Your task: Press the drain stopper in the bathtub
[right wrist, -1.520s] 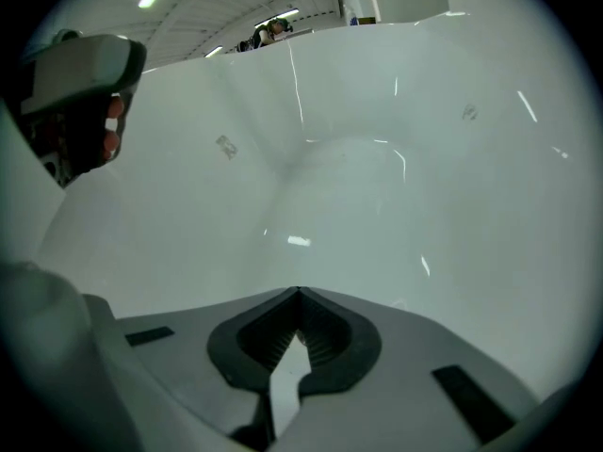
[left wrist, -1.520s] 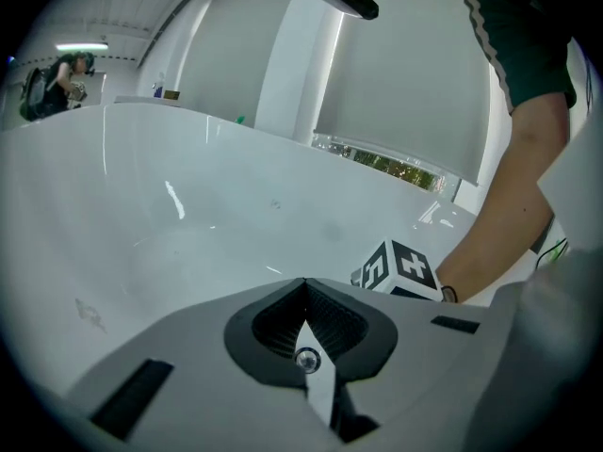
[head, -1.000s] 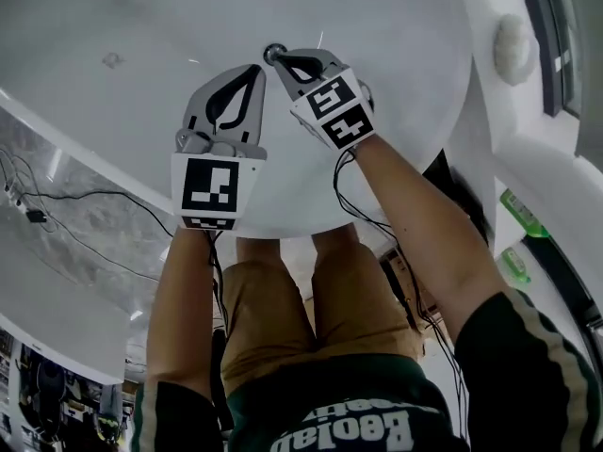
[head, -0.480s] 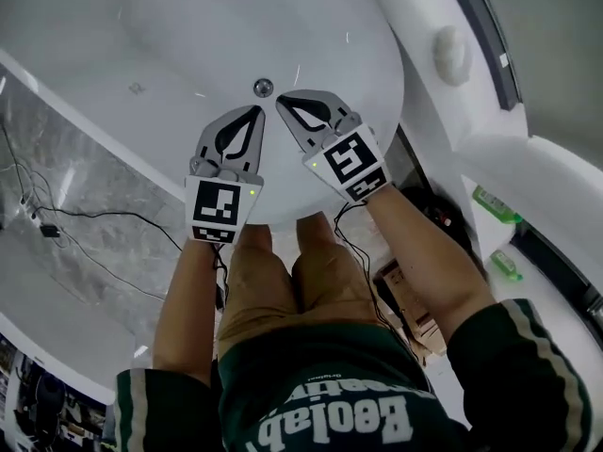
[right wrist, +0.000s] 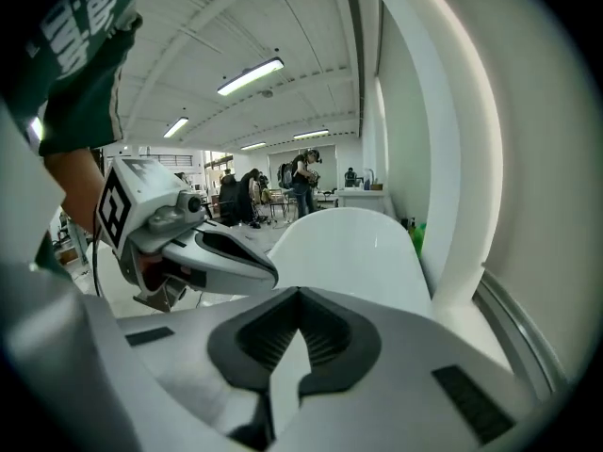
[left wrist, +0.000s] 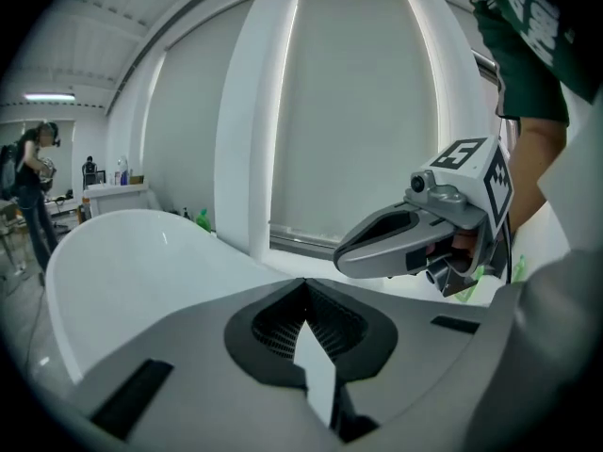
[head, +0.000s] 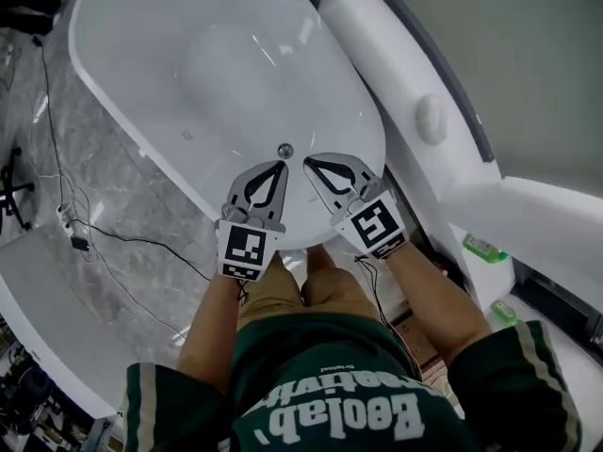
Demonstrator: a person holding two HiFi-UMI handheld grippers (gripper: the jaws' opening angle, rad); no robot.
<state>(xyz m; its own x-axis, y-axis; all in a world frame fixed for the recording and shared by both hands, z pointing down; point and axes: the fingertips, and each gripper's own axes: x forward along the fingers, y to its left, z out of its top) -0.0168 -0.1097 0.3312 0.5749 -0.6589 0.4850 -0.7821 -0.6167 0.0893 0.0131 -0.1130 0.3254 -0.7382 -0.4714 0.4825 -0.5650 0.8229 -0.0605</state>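
Observation:
The white bathtub [head: 141, 36] lies below me in the head view, with the small round metal drain stopper [head: 285, 150] on its floor near my end. Both grippers hang side by side high over the tub's near end, apart from the stopper. My left gripper [head: 281, 166] is shut with nothing in it. My right gripper [head: 309, 161] is shut and empty too. In the left gripper view my own jaws [left wrist: 303, 281] meet at the tip, and the right gripper [left wrist: 341, 252] shows beside them over the tub [left wrist: 122, 252]. The right gripper view shows its closed jaws [right wrist: 300, 292] and the left gripper [right wrist: 271, 273].
Cables [head: 85, 243] trail over the marble floor left of the tub. A white ledge with a round knob [head: 431, 118] runs along its right side, with green bottles [head: 485, 248] further right. People [right wrist: 306, 172] stand far off in the room behind.
Both grippers have risen away from the tub floor. A second ago the right gripper's tip was at the stopper; now it is well above it. The jaws stayed shut.

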